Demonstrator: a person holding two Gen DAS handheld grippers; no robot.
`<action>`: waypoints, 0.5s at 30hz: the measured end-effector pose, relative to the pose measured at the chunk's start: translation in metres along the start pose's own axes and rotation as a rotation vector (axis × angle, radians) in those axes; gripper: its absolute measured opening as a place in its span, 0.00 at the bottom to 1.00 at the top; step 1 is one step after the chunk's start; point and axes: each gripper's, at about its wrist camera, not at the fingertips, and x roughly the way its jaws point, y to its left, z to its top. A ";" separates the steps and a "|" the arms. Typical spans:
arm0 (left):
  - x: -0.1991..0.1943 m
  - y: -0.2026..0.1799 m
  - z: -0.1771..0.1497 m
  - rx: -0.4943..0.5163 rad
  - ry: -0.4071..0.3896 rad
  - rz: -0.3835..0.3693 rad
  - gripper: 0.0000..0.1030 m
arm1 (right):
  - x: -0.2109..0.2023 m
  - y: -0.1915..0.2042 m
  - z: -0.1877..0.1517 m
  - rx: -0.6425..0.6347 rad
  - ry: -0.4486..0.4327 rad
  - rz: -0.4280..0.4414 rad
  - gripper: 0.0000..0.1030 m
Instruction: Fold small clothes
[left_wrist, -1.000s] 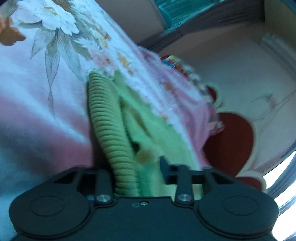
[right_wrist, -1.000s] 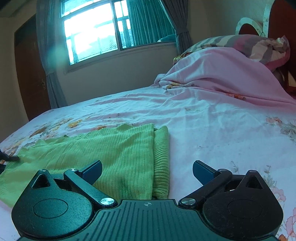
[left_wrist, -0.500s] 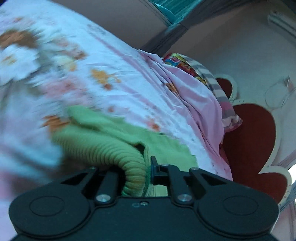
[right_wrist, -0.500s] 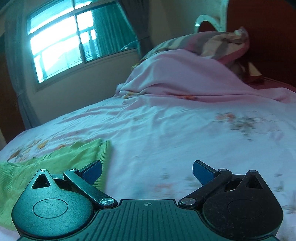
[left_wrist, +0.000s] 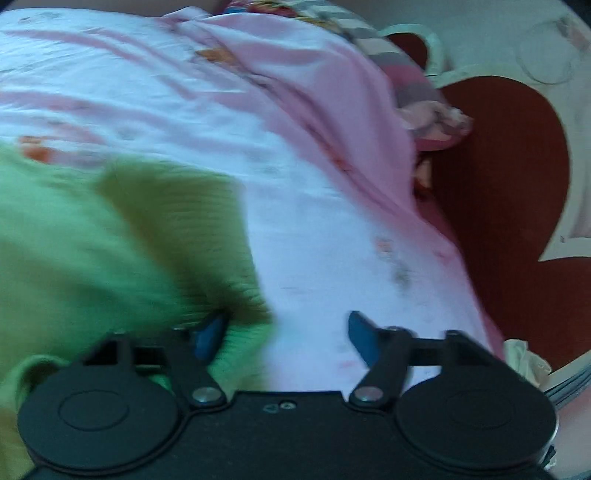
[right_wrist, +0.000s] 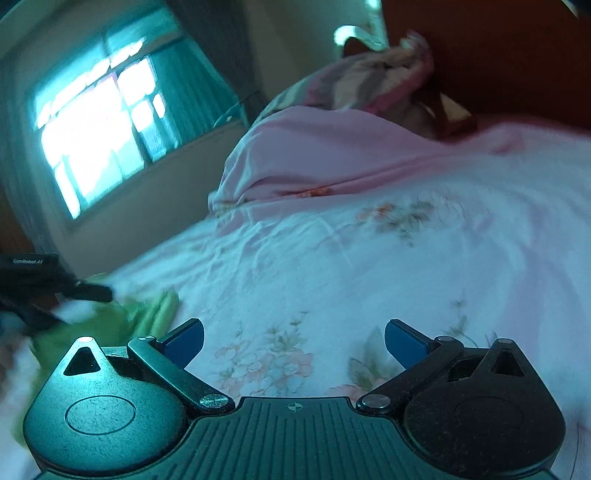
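Observation:
A green ribbed knit garment lies on the floral bedsheet, filling the left half of the left wrist view, blurred by motion. My left gripper hovers at its right edge with its jaws opening. The left pad lies against the knit, the right pad stands free over the sheet, and nothing is pinched. In the right wrist view my right gripper is open and empty above the sheet. The green garment shows at that view's left edge, with the left gripper just over it.
A bunched pink blanket and a striped pillow lie at the head of the bed, against a dark red headboard. A bright window with curtains is on the far wall.
My left gripper carried the pinched ribbed edge across the garment, then opened and let it go. My right gripper swung right, away from the garment, and rolled.

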 end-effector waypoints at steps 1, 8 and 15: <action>0.004 -0.008 -0.004 0.016 -0.006 -0.029 0.69 | -0.002 -0.008 0.000 0.043 -0.015 0.005 1.00; -0.084 0.023 -0.030 -0.053 -0.234 -0.026 0.69 | -0.012 -0.032 0.005 0.179 -0.035 0.004 1.00; -0.194 0.106 -0.128 -0.078 -0.311 0.228 0.69 | -0.010 0.029 0.004 0.109 0.093 0.089 1.00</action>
